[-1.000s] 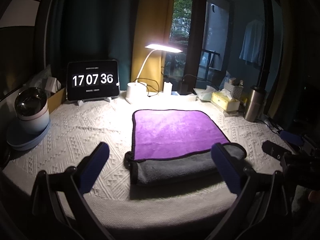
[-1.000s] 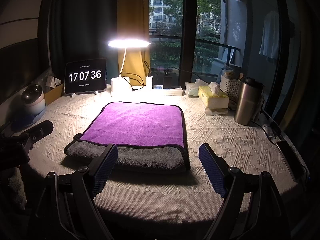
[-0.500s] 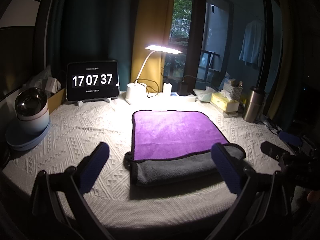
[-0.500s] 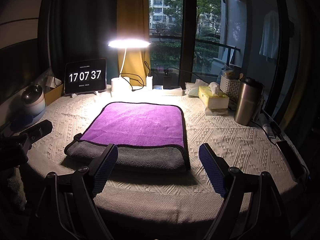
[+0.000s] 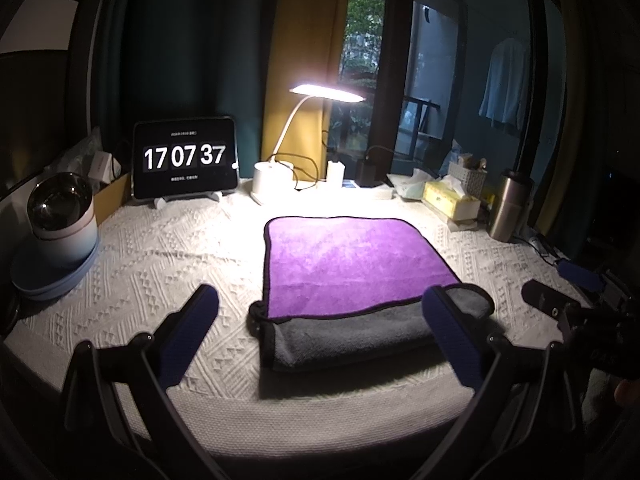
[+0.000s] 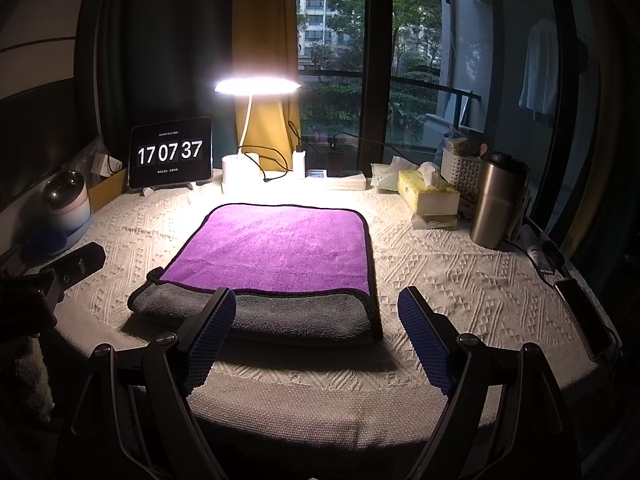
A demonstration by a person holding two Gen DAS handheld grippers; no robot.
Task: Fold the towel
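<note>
A purple towel (image 5: 352,258) with black trim lies folded on the white textured table cover (image 5: 168,248); its grey underside shows along the near edge. It also shows in the right wrist view (image 6: 276,248). My left gripper (image 5: 320,312) is open and empty, held back near the table's front edge before the towel's near left corner. My right gripper (image 6: 316,314) is open and empty, near the front edge before the towel's near right corner. Neither touches the towel.
At the back stand a tablet clock (image 5: 185,158), a lit desk lamp (image 5: 326,94), a tissue box (image 6: 428,196), a white basket (image 6: 460,168) and a steel flask (image 6: 494,200). A round humidifier (image 5: 60,216) sits at left. A phone (image 6: 580,308) lies at right.
Almost nothing has moved; the clock went from 17 07 36 to 17 07 37. Both grippers stay open in about the same place.
</note>
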